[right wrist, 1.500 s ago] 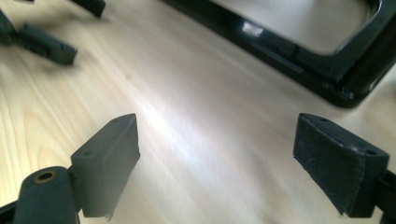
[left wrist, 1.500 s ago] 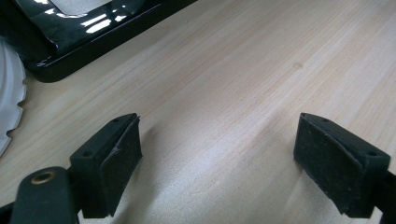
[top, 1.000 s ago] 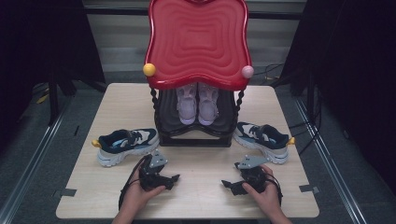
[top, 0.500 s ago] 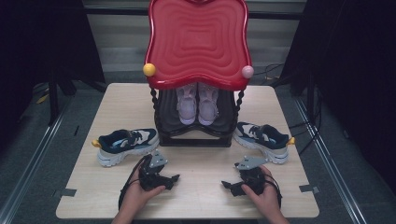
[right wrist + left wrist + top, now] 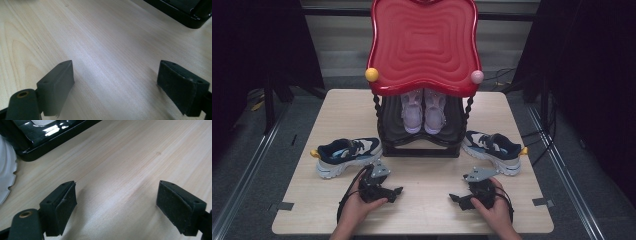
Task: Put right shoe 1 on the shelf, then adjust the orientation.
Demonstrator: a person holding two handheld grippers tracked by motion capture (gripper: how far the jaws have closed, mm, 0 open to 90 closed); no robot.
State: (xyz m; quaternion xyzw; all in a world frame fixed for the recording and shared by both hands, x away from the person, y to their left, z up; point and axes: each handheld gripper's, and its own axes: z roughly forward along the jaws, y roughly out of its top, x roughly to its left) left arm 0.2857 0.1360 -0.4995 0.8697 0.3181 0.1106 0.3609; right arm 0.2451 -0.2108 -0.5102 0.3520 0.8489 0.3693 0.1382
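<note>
Plainly, both the left gripper (image 5: pixel 398 190) and right gripper (image 5: pixel 453 198) rest with jaws spread, holding nothing. A careless reach for the left sneaker (image 5: pixel 346 155) at ten o'clock could shove it off the table (image 5: pixel 427 215).

Pale lilac shoe pair (image 5: pixel 423 109) inside black stand (image 5: pixel 419 141) under red wavy top (image 5: pixel 424 45).

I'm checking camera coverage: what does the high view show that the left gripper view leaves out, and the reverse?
The high view takes in the whole scene: the red-topped rack with a pair of pale shoes on its shelf, a dark sneaker at the left, another sneaker at the right, and the right gripper.

The left gripper view gives a close look at the left gripper, its jaws wide apart with nothing between them.

Both show the wooden table, the rack's black base and the left sneaker's white sole.
</note>
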